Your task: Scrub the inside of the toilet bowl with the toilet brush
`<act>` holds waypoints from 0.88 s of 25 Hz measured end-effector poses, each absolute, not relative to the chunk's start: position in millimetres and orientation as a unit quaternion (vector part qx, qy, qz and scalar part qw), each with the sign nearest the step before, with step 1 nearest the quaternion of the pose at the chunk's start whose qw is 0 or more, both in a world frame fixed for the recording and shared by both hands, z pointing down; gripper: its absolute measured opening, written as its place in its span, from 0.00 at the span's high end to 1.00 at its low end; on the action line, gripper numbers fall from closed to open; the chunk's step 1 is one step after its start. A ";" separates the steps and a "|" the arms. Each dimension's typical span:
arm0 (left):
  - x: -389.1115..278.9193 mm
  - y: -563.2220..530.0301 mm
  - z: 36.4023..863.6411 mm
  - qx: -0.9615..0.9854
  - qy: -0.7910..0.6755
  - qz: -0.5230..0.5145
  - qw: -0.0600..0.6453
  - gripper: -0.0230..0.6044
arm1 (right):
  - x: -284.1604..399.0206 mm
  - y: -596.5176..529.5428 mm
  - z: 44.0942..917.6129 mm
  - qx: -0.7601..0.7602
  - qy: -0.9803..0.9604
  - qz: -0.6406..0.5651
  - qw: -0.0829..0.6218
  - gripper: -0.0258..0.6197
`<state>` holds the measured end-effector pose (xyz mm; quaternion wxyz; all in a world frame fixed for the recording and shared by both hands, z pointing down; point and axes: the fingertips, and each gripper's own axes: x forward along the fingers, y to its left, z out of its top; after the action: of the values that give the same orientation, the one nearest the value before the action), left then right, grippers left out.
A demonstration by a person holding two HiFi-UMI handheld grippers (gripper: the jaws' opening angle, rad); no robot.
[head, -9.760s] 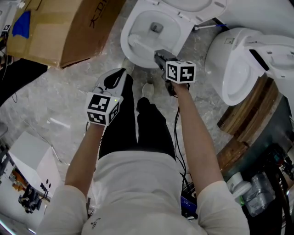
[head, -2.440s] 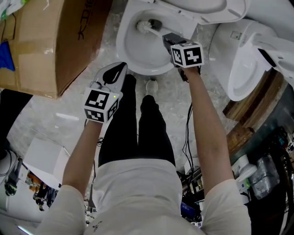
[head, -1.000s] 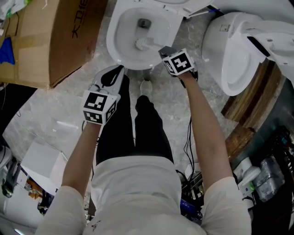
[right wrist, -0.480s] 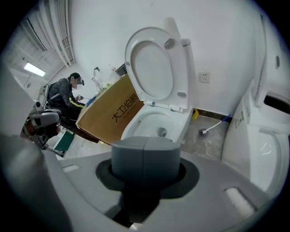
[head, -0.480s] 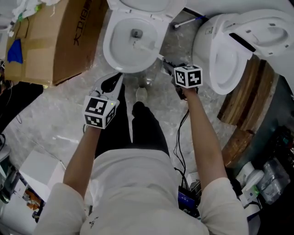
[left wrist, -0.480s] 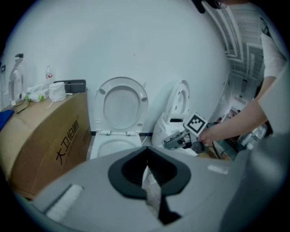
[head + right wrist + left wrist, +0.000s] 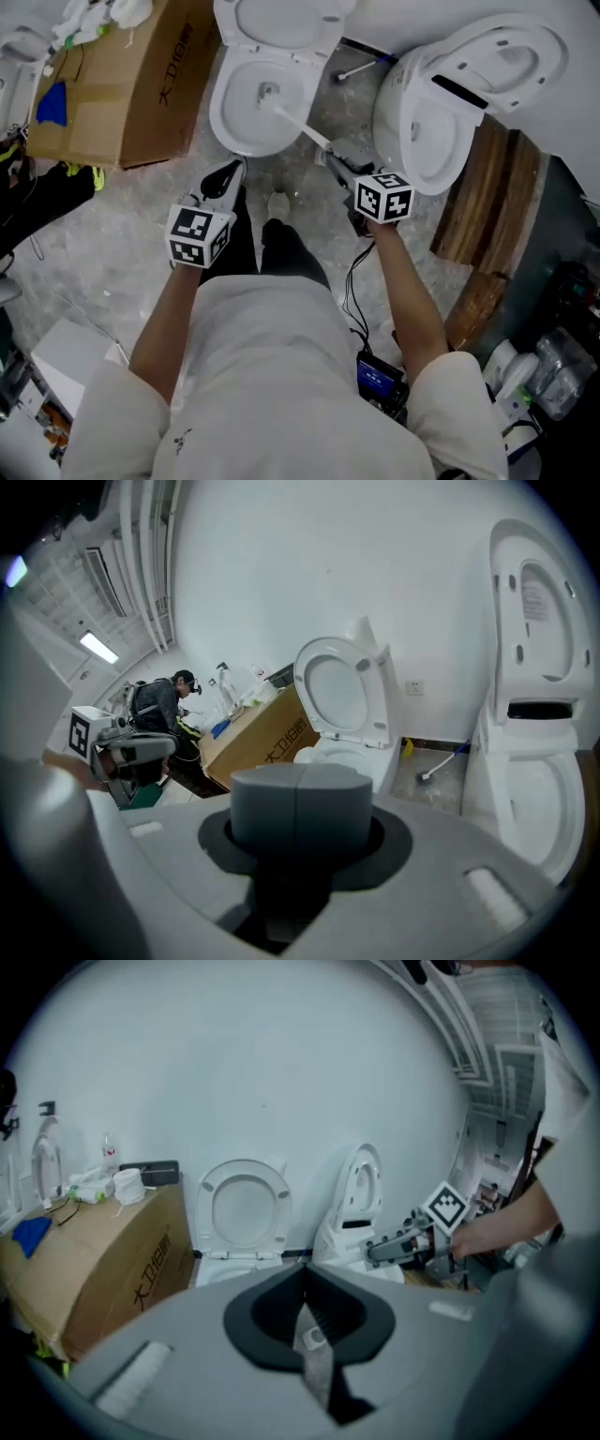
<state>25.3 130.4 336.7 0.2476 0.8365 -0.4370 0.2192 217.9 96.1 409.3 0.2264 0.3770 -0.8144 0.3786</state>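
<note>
The toilet brush point(image 7: 298, 122) is being gripped by the clenched right gripper point(image 7: 336, 157) with its head inside the toilet bowl point(image 7: 221, 117), so scrubbing is judged under way but unfinished, while the left gripper point(image 7: 231, 171) is being held closed on nothing nearby.

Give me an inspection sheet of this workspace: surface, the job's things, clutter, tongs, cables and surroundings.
Surface: grey stone-patterned floor.
Job's things: toilet bowl, seat up; toilet brush, head inside the bowl, handle slanting out to the right tongs.
Clutter: cardboard box left of the bowl, odds and ends on top; another brush lying on the floor between the two toilets.
Tongs: left tongs shut and empty, in front of the bowl; right tongs shut on the toilet brush.
Cables: black cable running from the right tongs back along the arm.
Surroundings: second toilet to the right, lid up; wooden boards beyond it; white wall behind.
</note>
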 end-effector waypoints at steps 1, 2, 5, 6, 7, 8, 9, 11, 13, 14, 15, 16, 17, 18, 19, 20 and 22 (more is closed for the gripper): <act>25.7 135.0 331.7 0.836 -0.439 0.218 0.247 0.98 | 218.4 102.1 397.9 0.376 -0.818 0.376 0.220 0.73; 26.7 139.7 327.3 0.836 -0.439 0.218 0.246 0.98 | 219.2 108.3 387.8 0.376 -0.820 0.375 0.213 0.73; 30.0 147.9 311.5 0.840 -0.438 0.213 0.239 0.98 | 220.9 120.3 361.0 0.377 -0.826 0.372 0.195 0.73; 30.3 148.1 305.1 0.842 -0.438 0.209 0.234 0.98 | 220.0 120.8 352.4 0.378 -0.828 0.368 0.188 0.73; 30.8 148.5 299.6 0.844 -0.439 0.206 0.230 0.98 | 219.0 121.3 344.0 0.378 -0.831 0.365 0.181 0.73; 31.7 150.1 295.7 0.845 -0.439 0.204 0.227 0.98 | 218.4 123.2 336.1 0.379 -0.833 0.363 0.173 0.73; 32.5 152.7 292.9 0.846 -0.439 0.202 0.226 0.98 | 218.0 126.0 328.7 0.381 -0.834 0.362 0.166 0.73; 31.1 157.1 287.2 0.848 -0.438 0.197 0.227 0.98 | 214.5 130.3 314.4 0.385 -0.836 0.359 0.153 0.73; 26.8 161.0 280.2 0.850 -0.436 0.193 0.225 0.98 | 207.3 133.8 301.2 0.387 -0.838 0.357 0.140 0.73; 24.5 162.6 276.5 0.851 -0.434 0.192 0.224 0.98 | 203.5 135.6 295.2 0.388 -0.839 0.357 0.134 0.73; 21.9 163.1 272.4 0.853 -0.431 0.191 0.221 0.98 | 199.6 136.3 289.3 0.388 -0.840 0.355 0.131 0.73; 18.8 162.7 268.0 0.856 -0.429 0.190 0.217 0.98 | 195.6 136.1 283.4 0.389 -0.842 0.351 0.130 0.73; 15.1 162.4 263.3 0.859 -0.426 0.188 0.213 0.98 | 191.6 135.8 277.5 0.391 -0.843 0.346 0.128 0.73; 11.0 162.6 258.5 0.861 -0.424 0.186 0.209 0.98 | 187.9 135.7 271.5 0.394 -0.844 0.341 0.127 0.73; 6.9 163.0 253.6 0.863 -0.422 0.183 0.206 0.98 | 184.6 135.8 265.4 0.398 -0.844 0.338 0.124 0.73; 2.9 163.2 248.7 0.866 -0.420 0.180 0.204 0.98 | 181.9 135.7 259.1 0.402 -0.844 0.335 0.121 0.73; -4.6 161.9 238.9 0.871 -0.415 0.174 0.199 0.98 | 177.0 134.1 246.1 0.411 -0.843 0.329 0.114 0.73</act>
<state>-4.6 161.9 238.9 0.1992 0.8708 -0.4146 0.1737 177.0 134.1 246.1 0.1139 0.4105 -0.8428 0.3290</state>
